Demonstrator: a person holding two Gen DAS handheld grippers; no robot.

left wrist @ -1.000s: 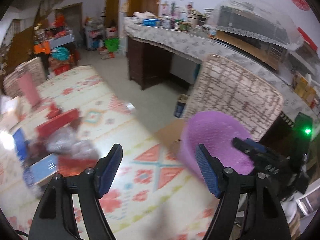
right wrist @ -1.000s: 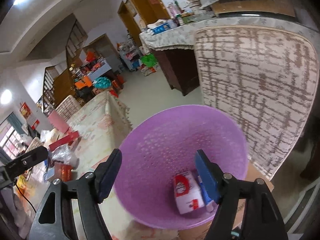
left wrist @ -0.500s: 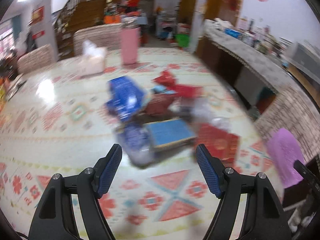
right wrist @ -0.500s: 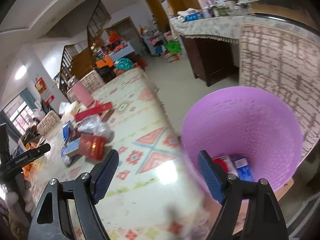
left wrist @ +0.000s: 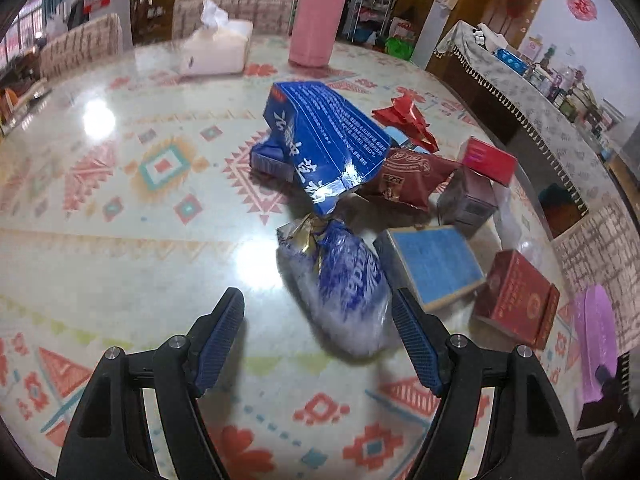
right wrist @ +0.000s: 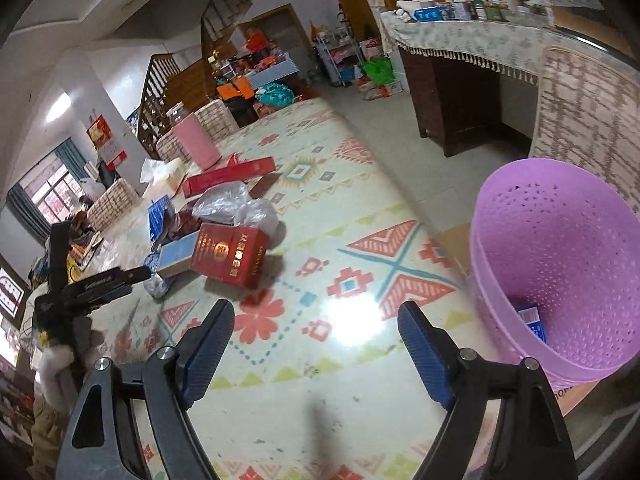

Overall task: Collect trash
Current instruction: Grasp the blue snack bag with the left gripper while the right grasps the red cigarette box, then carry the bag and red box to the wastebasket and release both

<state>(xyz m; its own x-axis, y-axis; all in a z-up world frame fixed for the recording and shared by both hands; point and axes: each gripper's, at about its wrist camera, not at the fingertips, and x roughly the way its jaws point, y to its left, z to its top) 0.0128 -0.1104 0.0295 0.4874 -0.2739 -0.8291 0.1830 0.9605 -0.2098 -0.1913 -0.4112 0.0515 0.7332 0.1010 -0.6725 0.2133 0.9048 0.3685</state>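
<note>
Trash lay in a loose heap on the patterned table (left wrist: pixel 120 208), toward its right side in the left wrist view: a blue wrapper (left wrist: pixel 344 280) nearest, a blue box (left wrist: pixel 324 136) behind it, a flat blue-faced box (left wrist: pixel 434 266) to the right, a red box (left wrist: pixel 516 300) beyond that, and a dark red pouch (left wrist: pixel 408 176) further back. The left gripper (left wrist: pixel 318 342) hovered just short of the blue wrapper, jaws wide apart and holding nothing; the wrapper's near end lay between the fingertips. A tissue box (left wrist: pixel 216 50) and a pink bottle (left wrist: pixel 316 20) stood at the far edge, well apart from the heap. In the right wrist view the right gripper (right wrist: pixel 316 346) hung over bare tabletop, jaws likewise spread and holding nothing. The purple bin (right wrist: pixel 560 264) stood off the table's edge to its right, with a blue packet (right wrist: pixel 532 318) at the bottom. The red box (right wrist: pixel 230 254) and a clear bag (right wrist: pixel 236 206) showed farther across the table.
</note>
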